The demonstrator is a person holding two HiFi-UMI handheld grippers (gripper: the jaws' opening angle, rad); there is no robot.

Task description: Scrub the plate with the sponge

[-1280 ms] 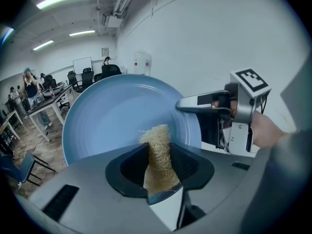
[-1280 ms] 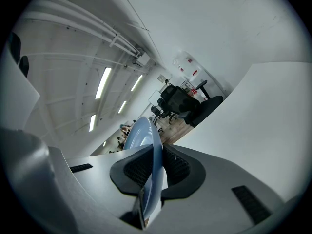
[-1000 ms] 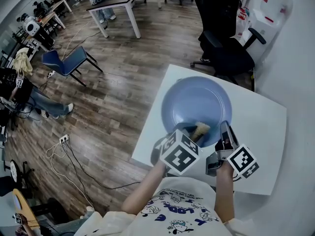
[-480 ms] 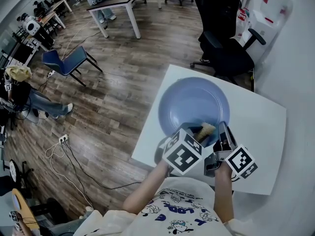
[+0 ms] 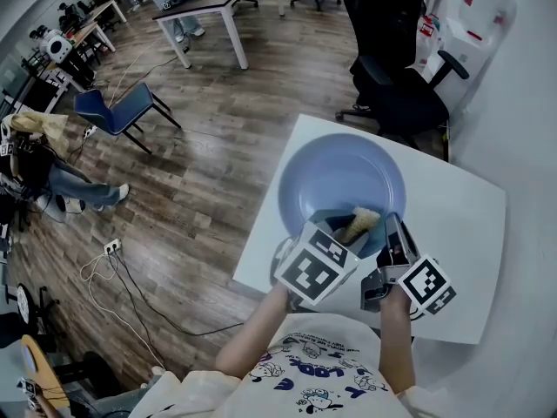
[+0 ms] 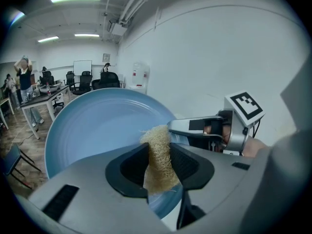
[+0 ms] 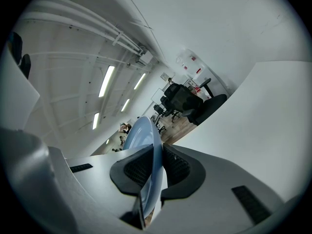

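Starting at the far left of the head view with a seated person (image 5: 39, 168) on the wood floor (image 5: 200, 172), a blue chair (image 5: 117, 110) just to the right, loose cables (image 5: 122, 273) nearer, and a white-legged desk (image 5: 209, 3) farther off. Moving right to the white table (image 5: 452, 225) and the blue plate (image 5: 344, 177) over its far left part. Clamping a tan, fibrous sponge (image 5: 359, 222) in the left gripper (image 5: 346, 232), over the near inner face of the plate. Shown in the left gripper view as the left gripper (image 6: 159, 155) closed on both sides of the sponge (image 6: 156, 143), with the frayed top poking out past the jaws in front of the plate (image 6: 97, 126); impossible to tell whether touching the face or just off it. Pinching the plate's near right rim in the right gripper (image 5: 396, 232), just right of the sponge, close beside the left gripper but apart from it. Shown in the right gripper view as the right gripper (image 7: 156, 172) shut on the thin edge of the plate (image 7: 146, 133), seen edge-on, with one ribbed jaw on each face. Ending with a black office chair (image 5: 392, 68) just beyond the table's far edge
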